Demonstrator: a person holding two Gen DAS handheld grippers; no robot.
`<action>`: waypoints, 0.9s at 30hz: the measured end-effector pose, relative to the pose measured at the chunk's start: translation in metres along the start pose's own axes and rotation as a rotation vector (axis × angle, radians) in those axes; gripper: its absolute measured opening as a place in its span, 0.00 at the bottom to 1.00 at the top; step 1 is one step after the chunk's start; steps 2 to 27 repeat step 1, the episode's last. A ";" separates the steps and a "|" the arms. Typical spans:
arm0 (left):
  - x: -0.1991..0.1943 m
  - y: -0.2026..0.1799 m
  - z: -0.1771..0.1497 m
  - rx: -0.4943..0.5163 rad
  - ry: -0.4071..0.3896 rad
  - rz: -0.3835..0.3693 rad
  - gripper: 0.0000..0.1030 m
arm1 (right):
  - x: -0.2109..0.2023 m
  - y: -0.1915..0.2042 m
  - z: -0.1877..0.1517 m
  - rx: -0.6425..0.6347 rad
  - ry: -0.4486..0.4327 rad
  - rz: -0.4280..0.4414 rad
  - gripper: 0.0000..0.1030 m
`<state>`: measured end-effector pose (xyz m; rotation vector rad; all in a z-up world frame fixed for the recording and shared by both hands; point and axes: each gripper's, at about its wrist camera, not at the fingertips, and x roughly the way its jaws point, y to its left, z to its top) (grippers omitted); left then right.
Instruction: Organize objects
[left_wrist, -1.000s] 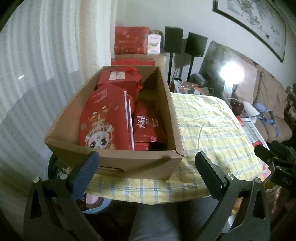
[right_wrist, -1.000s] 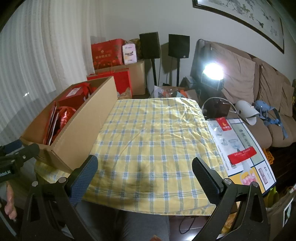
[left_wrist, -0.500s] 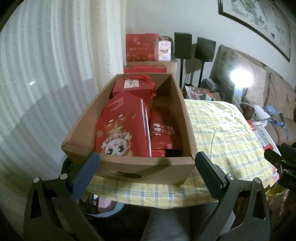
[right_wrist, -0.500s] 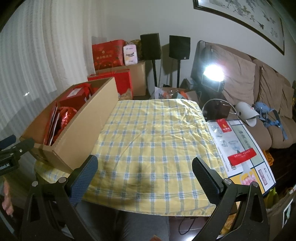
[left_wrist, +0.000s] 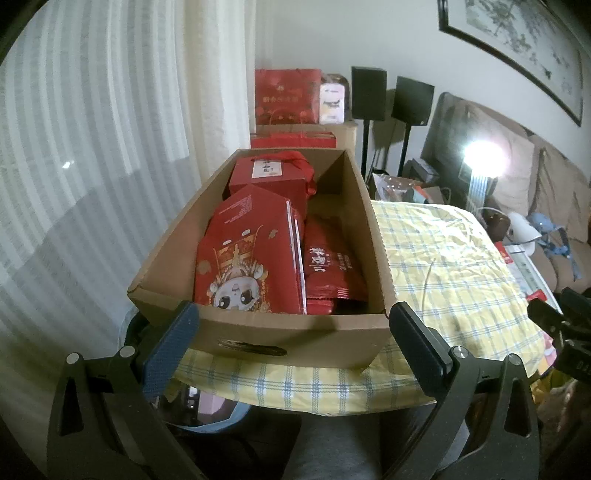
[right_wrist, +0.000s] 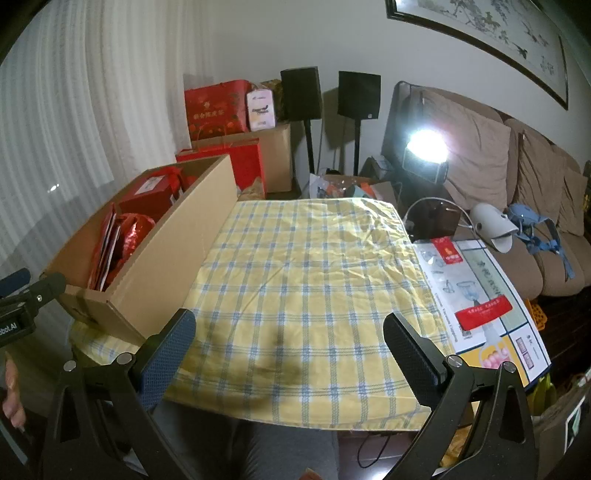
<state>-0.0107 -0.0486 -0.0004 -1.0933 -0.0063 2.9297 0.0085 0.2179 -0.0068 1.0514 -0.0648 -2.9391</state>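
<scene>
A: Jaws first? Both spread wide, nothing held. Left gripper (left_wrist: 295, 343) hangs just in front of the brown cardboard box (left_wrist: 295, 338), near end wall between its fingers, not touching. Right gripper (right_wrist: 288, 347) hangs over the near edge of the yellow-and-blue checked tablecloth (right_wrist: 306, 269), bare cloth between its fingers.

B: Box sits where?

A: On the cloth's left side, long axis running away from the person. Inside, nearest: flat red carton w/ a cartoon face in a headdress (left_wrist: 251, 258), leaning upright vs. the left wall. Right of it, red foil snack packets (left_wrist: 332, 269), stacked low. Behind both, red gift box w/ a white label and ribbon handle (left_wrist: 269, 181) at the far end.

B: Beyond that?

A: Person's grey trouser leg (right_wrist: 258, 450) is under the table edge, nearest of all. Right of the cloth, a flat white printed carton (right_wrist: 480, 302) w/ red labels. Farther back: red gift bags (right_wrist: 218, 107) on a cardboard carton, two black speakers on stands (right_wrist: 328, 96), a bright lamp (right_wrist: 424, 144), brown sofa (right_wrist: 535, 177).
</scene>
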 end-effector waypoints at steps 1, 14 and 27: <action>0.000 0.000 0.000 0.000 0.000 -0.001 1.00 | 0.000 0.000 0.000 0.000 -0.001 0.000 0.99; 0.000 0.000 0.000 0.000 0.000 -0.001 1.00 | 0.000 0.000 0.000 0.000 -0.001 0.000 0.99; 0.000 0.000 0.000 0.000 0.000 -0.001 1.00 | 0.000 0.000 0.000 0.000 -0.001 0.000 0.99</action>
